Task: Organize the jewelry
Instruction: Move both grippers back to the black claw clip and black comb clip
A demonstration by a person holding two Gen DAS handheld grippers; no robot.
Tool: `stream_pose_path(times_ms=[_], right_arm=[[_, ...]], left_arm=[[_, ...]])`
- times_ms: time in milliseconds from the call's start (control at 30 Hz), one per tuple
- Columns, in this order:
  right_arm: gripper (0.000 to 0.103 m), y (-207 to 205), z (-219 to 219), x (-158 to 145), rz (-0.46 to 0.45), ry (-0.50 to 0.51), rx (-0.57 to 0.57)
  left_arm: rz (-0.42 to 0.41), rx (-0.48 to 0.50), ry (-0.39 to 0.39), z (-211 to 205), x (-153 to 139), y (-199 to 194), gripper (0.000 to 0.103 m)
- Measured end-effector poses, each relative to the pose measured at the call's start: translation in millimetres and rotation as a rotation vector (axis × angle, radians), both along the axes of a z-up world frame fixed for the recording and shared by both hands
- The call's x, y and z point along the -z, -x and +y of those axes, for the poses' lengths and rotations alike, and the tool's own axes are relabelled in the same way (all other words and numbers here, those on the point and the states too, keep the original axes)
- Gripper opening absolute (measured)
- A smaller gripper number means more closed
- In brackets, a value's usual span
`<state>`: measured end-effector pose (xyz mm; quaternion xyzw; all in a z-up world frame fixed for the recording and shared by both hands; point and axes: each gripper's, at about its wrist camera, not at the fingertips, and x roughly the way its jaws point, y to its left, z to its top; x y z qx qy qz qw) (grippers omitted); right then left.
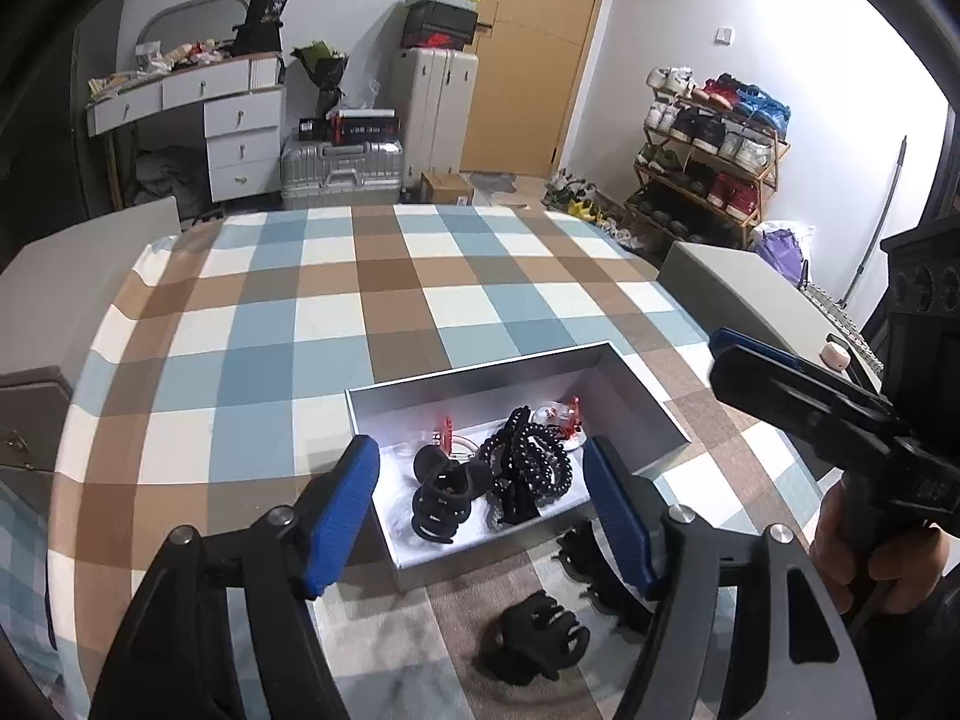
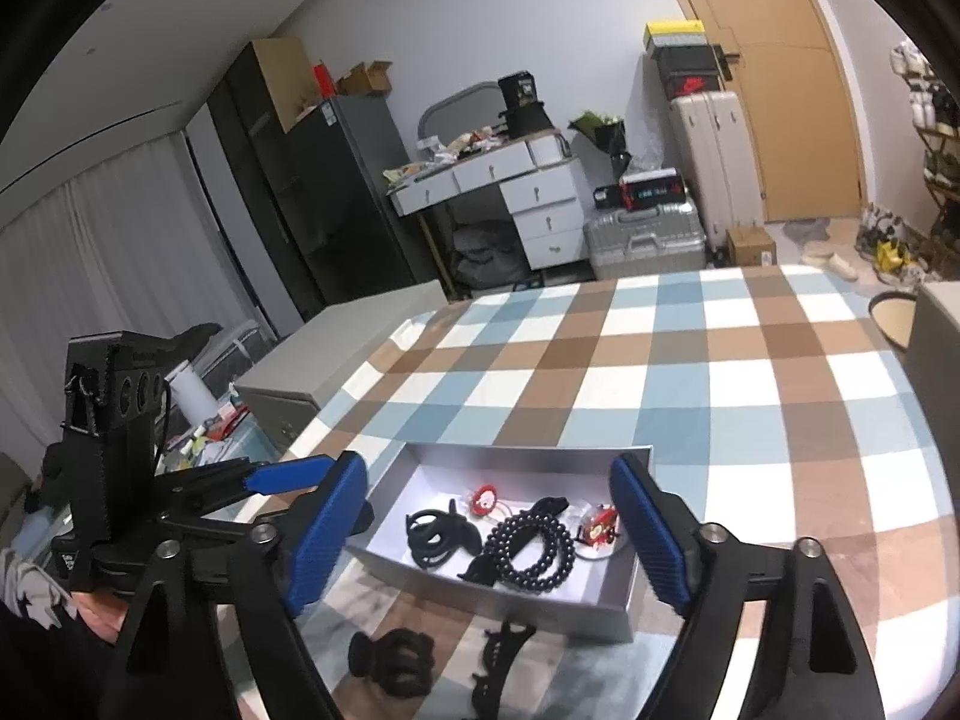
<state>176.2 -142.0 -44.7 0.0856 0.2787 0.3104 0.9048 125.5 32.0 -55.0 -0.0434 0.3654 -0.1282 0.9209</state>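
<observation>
The grey box (image 1: 651, 405) sits on the near part of the checked tablecloth (image 1: 360, 300), and it already holds most of the pieces: a black beaded bracelet (image 2: 531, 549) coiled in loops near the middle, a black claw clip (image 2: 435, 537) to its left, and two small red-and-clear ornaments (image 2: 483, 498) toward the back, one of them (image 2: 600, 525) tucked by the right wall. Something flat and black lies under the beads, though the fisheye blur makes it hard to say whether that is another clip or a hair tie. Two items are left outside, on the cloth just in front of the box: a rounded black claw clip (image 2: 393, 657) and a longer toothed black clip (image 2: 498, 657) beside it. So the sorting looks mostly done, with those two clips the remaining work. The left gripper (image 1: 480, 516) hovers over the near edge of the box with its blue fingers (image 1: 342, 516) spread wide and nothing between them. The right gripper (image 2: 489, 534) is likewise wide apart and empty, framing the box from its own side.
</observation>
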Motion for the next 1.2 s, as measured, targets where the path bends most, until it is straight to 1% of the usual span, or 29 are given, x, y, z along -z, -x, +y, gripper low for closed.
stream_pose_path(times_ms=[33,200,267,300,467,533,700,733,767,833,900,967,1100,1167,1200], right_arm=[[0.091,4.3,-0.7,-1.1,-0.006,0.000,0.000],[0.094,26.7,-2.3,-2.3,-0.032,0.013,0.006],[0.096,36.3,-1.6,-1.2,-0.044,0.027,0.008],[0.097,39.4,-1.5,-0.8,-0.048,0.030,0.007],[0.101,57.0,0.9,4.2,-0.063,0.053,0.010],[0.102,62.0,1.9,7.6,-0.061,0.064,0.013],[0.102,68.3,1.9,21.0,-0.027,0.074,0.015],[0.102,69.3,2.0,24.9,-0.017,0.078,0.014],[0.102,69.9,2.2,28.9,-0.003,0.083,0.011],[0.102,71.2,2.4,37.6,0.023,0.095,0.007],[0.102,71.2,3.9,47.5,0.056,0.113,0.004],[0.102,69.8,6.0,56.1,0.082,0.135,0.000],[0.101,69.0,11.4,68.4,0.102,0.179,-0.013],[0.096,68.9,14.0,72.6,0.106,0.200,-0.015],[0.092,68.3,15.3,74.8,0.113,0.208,-0.019]], left_arm=[[-0.010,-0.007,0.003,1.1,-1.7,2.3,0.066],[-0.038,-0.041,0.024,6.7,-8.0,13.0,0.067],[-0.046,-0.056,0.018,7.0,-8.1,17.8,0.078],[-0.053,-0.063,0.016,7.2,-8.0,20.3,0.080],[-0.054,-0.084,0.020,7.7,-1.4,30.3,0.081],[-0.044,-0.092,0.027,8.5,3.0,34.8,0.084],[-0.036,-0.131,0.023,14.7,14.9,47.8,0.089],[-0.034,-0.140,0.015,15.6,17.1,50.8,0.091],[-0.030,-0.151,0.006,16.9,20.0,53.4,0.097],[-0.017,-0.164,0.017,21.1,27.9,60.1,0.101],[0.004,-0.165,0.029,23.5,36.0,65.8,0.101],[0.032,-0.173,0.021,25.1,45.9,70.4,0.101],[0.077,-0.172,0.016,26.7,59.4,78.0,0.101],[0.087,-0.175,0.009,27.4,63.1,81.8,0.101],[0.087,-0.176,0.005,27.9,63.7,83.4,0.101]])
